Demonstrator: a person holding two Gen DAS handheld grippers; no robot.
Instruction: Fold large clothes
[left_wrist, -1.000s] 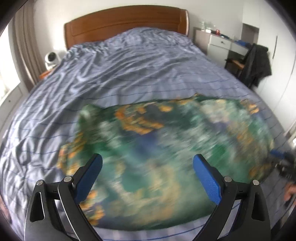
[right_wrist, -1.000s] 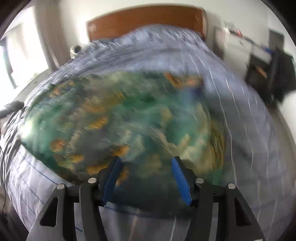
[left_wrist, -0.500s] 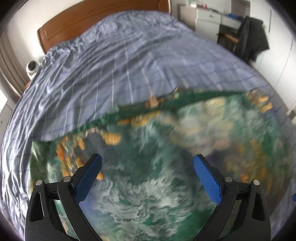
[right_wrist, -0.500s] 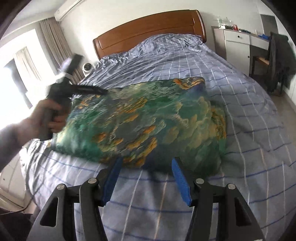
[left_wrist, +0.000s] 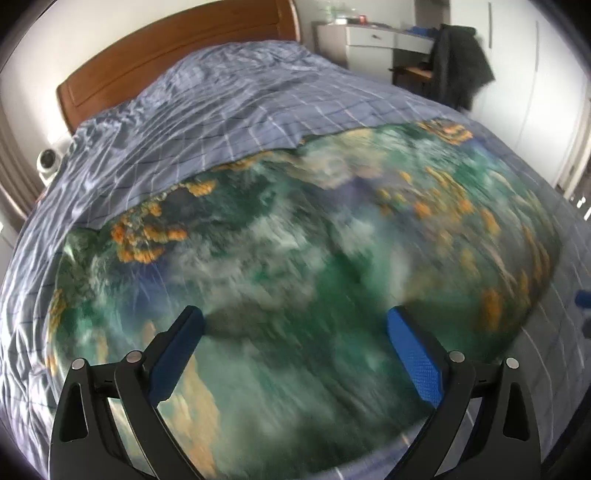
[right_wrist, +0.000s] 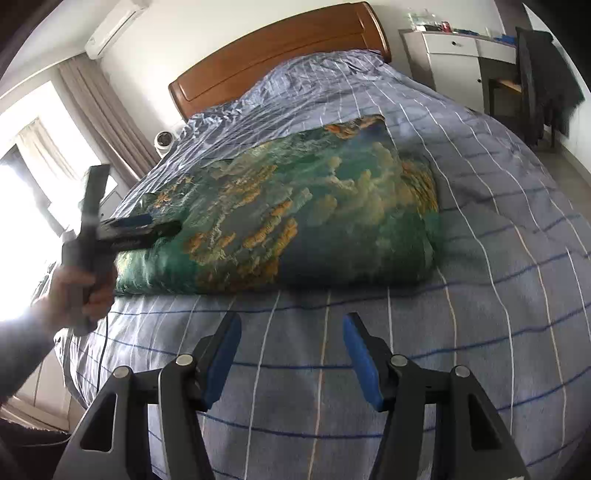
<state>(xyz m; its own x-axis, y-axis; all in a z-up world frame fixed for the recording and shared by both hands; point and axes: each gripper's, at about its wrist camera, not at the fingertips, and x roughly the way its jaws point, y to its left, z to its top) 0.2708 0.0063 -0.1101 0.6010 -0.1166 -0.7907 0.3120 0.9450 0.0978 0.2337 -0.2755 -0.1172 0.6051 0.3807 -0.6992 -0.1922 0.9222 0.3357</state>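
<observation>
A large folded cloth with a green, blue and orange print lies on the bed; it fills the left wrist view, blurred. My left gripper is open and empty just over the cloth's near left part; it shows in the right wrist view, held by a hand over the cloth's left end. My right gripper is open and empty above the bare bedcover, a short way in front of the cloth's near edge.
The bed has a blue checked cover and a wooden headboard. A white dresser and a chair with dark clothes stand at the right. A small white camera and curtains stand at the left.
My right gripper has drawn back from the cloth to over the bare cover. My left gripper has shifted over the cloth's left end. The cloth now lies folded and flat.
</observation>
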